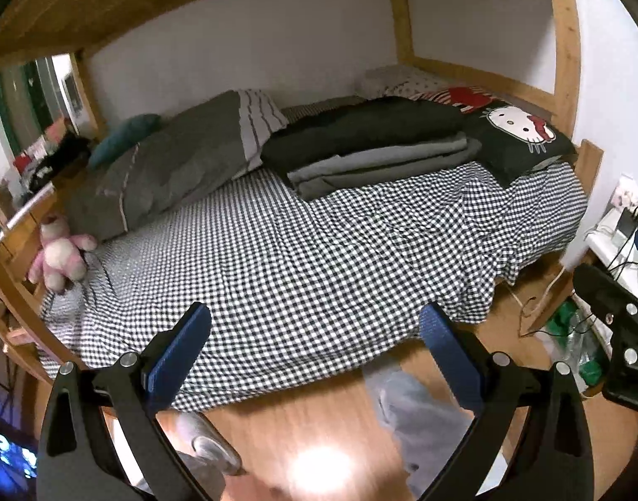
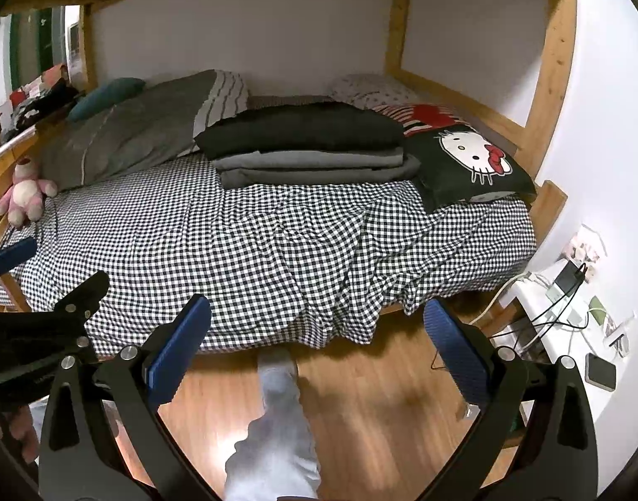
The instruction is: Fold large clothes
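Through the left wrist camera, the left gripper hangs spread wide and empty over the near edge of the checked bed. Far across it lies the stack of folded clothes, long side running left to right, touching the cat pillow.

From the right wrist camera, the right gripper is spread wide and empty too. The stack sits straight ahead, so this arm looks nearer. Lots of bare bed lies between.

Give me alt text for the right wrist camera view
The open right gripper points at a bed with a black-and-white checked sheet, holding nothing. A stack of folded dark clothes sits toward the back beside a black cat-face pillow; a pink plush toy lies at left.
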A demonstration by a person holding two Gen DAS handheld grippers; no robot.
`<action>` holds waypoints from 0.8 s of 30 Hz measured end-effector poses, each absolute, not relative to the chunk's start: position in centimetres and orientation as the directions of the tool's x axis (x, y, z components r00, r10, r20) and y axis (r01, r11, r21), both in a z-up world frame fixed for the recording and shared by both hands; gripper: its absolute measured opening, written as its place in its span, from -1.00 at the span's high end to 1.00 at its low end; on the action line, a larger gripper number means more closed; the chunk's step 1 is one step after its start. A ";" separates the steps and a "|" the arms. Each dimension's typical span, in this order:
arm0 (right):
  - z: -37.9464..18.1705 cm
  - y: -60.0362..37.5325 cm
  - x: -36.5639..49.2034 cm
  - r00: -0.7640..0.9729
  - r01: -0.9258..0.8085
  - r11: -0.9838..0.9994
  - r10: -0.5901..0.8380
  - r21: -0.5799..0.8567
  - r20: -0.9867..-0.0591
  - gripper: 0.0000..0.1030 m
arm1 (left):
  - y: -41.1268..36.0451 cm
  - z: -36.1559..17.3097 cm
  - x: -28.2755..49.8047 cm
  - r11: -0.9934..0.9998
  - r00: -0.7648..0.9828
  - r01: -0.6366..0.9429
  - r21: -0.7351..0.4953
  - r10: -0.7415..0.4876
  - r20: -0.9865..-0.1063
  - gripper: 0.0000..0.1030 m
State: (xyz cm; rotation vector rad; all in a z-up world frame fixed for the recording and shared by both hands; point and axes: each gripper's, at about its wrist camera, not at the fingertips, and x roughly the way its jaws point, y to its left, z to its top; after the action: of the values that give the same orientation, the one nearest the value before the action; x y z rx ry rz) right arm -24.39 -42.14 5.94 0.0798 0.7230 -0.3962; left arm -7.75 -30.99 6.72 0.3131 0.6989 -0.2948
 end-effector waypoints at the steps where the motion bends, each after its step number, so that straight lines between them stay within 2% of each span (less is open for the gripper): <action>1: 5.9 -42.1 -24.3 0.678 0.378 0.923 -0.323 -0.064 -0.660 -0.94 | -31.0 6.7 -7.8 0.912 0.727 0.370 0.177 -0.166 -0.667 -0.91; 9: 5.8 -41.7 -24.3 0.680 0.374 0.925 -0.322 -0.067 -0.658 -0.94 | -30.6 7.2 -7.7 0.912 0.702 0.396 0.108 -0.225 -0.676 -0.91; 24: 5.9 -41.5 -24.5 0.680 0.377 0.924 -0.327 -0.069 -0.656 -0.94 | -30.8 7.5 -8.3 0.902 0.683 0.423 0.089 -0.253 -0.685 -0.91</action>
State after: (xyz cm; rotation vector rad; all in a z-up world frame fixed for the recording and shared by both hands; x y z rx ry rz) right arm -24.49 -41.49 5.95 0.0736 0.7219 -0.3953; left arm -8.28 -30.85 7.52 0.2493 0.7258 -0.3835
